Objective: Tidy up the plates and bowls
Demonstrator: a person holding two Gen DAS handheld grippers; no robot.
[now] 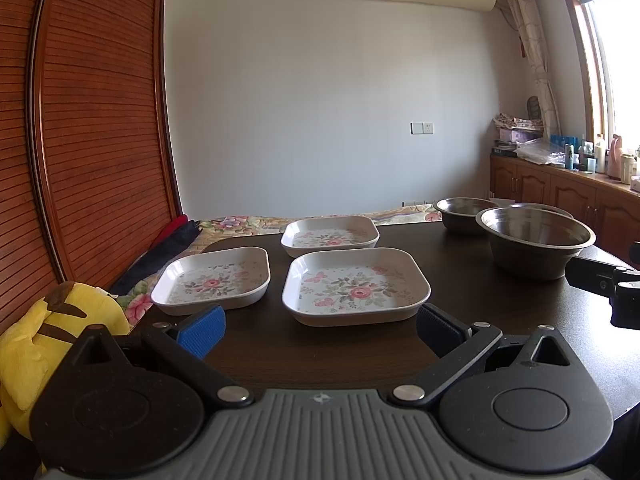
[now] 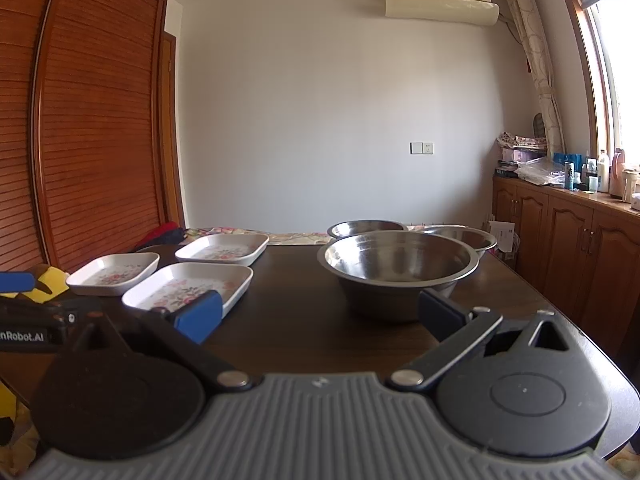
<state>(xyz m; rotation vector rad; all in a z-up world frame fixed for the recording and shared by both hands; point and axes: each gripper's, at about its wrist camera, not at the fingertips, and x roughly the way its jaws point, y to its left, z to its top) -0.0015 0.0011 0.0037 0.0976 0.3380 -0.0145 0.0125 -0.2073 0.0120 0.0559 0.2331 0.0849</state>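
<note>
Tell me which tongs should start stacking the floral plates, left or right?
Left, probably. The left tongs are open and face the nearest floral plate head-on, with the other two plates just behind it. The right tongs, also open, face the nearest steel bowl instead.

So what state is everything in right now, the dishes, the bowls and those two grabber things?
Left gripper: open, empty.
Right gripper: open, empty.
Three floral square plates: upright, empty, lying separately, unstacked.
Three steel bowls: upright, empty, unstacked.
Dark wooden table: holding all plates and bowls.
</note>
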